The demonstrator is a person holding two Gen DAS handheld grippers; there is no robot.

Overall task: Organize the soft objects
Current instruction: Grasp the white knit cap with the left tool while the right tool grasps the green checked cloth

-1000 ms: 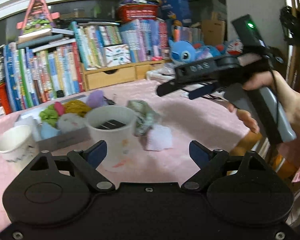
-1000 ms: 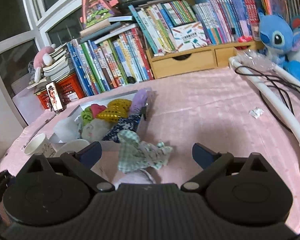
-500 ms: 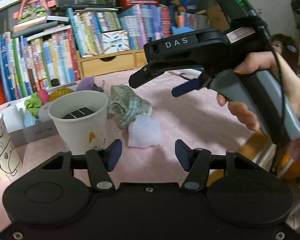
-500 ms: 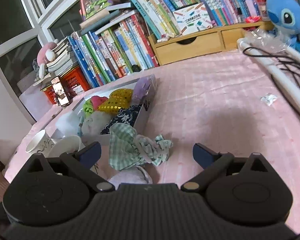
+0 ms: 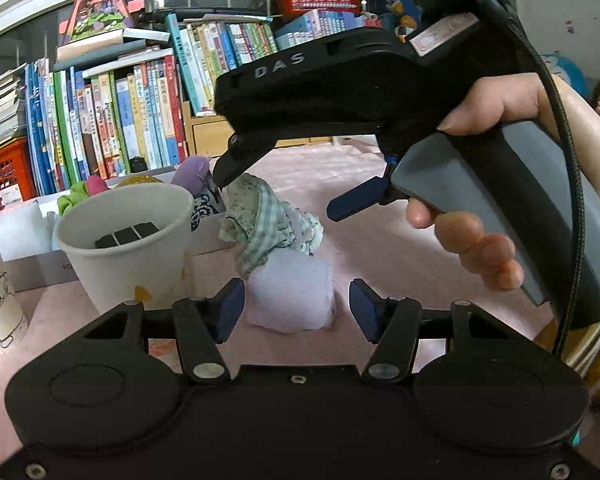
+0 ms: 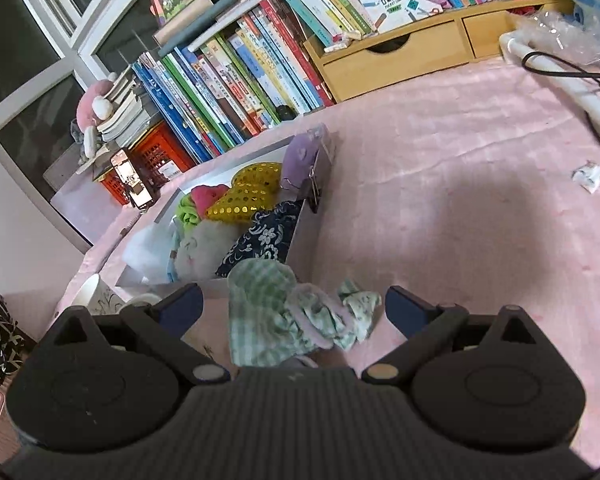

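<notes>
We are seeing a soft white bundle (image 5: 290, 292) lying on the pink counter (image 5: 380, 248) between our left gripper's (image 5: 296, 310) half-open jaws, untouched; our right gripper's (image 6: 294, 312) jaws are standing wide around a crumpled green checked cloth (image 6: 268, 320), partly hidden below.

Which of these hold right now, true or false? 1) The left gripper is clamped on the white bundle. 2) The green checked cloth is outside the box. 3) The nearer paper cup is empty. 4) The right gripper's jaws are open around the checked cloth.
1) False. The left gripper has its pads on either side of the white bundle, with gaps showing; nothing is gripped.
2) True. The green checked cloth lies on the pink tablecloth beside the box.
3) False. The paper cup has dark flat pieces inside.
4) True. The right gripper stands wide open with the cloth between its fingers, not pinched.
</notes>
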